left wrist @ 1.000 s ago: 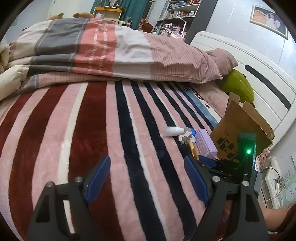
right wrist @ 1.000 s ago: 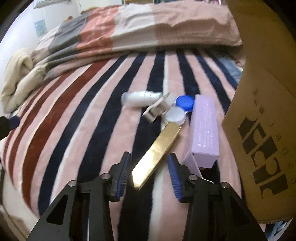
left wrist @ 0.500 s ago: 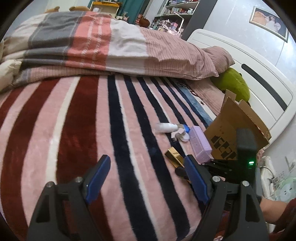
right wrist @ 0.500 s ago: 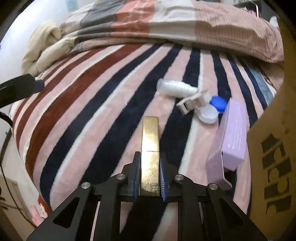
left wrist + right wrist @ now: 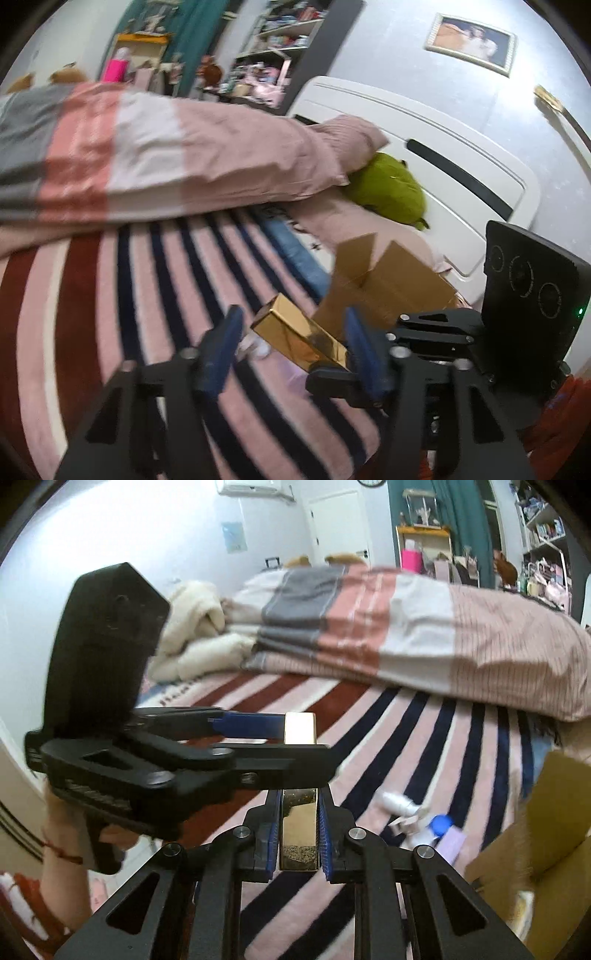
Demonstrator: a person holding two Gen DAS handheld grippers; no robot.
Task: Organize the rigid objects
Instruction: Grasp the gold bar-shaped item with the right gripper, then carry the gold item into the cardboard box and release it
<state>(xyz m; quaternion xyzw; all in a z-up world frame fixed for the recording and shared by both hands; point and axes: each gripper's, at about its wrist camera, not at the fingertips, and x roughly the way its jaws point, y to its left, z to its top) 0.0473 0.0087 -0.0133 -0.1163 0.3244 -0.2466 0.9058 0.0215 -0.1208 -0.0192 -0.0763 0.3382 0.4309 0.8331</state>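
Observation:
My right gripper (image 5: pixel 298 830) is shut on a long gold box (image 5: pixel 298 827) and holds it up above the striped blanket. The box's far end (image 5: pixel 295 332) sits between the open blue pads of my left gripper (image 5: pixel 291 350), with gaps on both sides. In the right wrist view the left gripper (image 5: pixel 258 734) crosses from the left and straddles the gold box. A white bottle (image 5: pixel 397 802), a blue cap (image 5: pixel 441 821) and a lilac box (image 5: pixel 450 843) lie on the blanket beside an open cardboard box (image 5: pixel 554 819).
The cardboard box (image 5: pixel 384 284) stands at the bed's right side near the white headboard (image 5: pixel 461 177). A folded quilt (image 5: pixel 147 158) and a green plush (image 5: pixel 388 188) lie at the back. The striped blanket (image 5: pixel 110 314) covers the bed.
My right gripper has lifted the gold box off the blanket. My left gripper has swung right and up so that its open fingers now straddle the box's far end.

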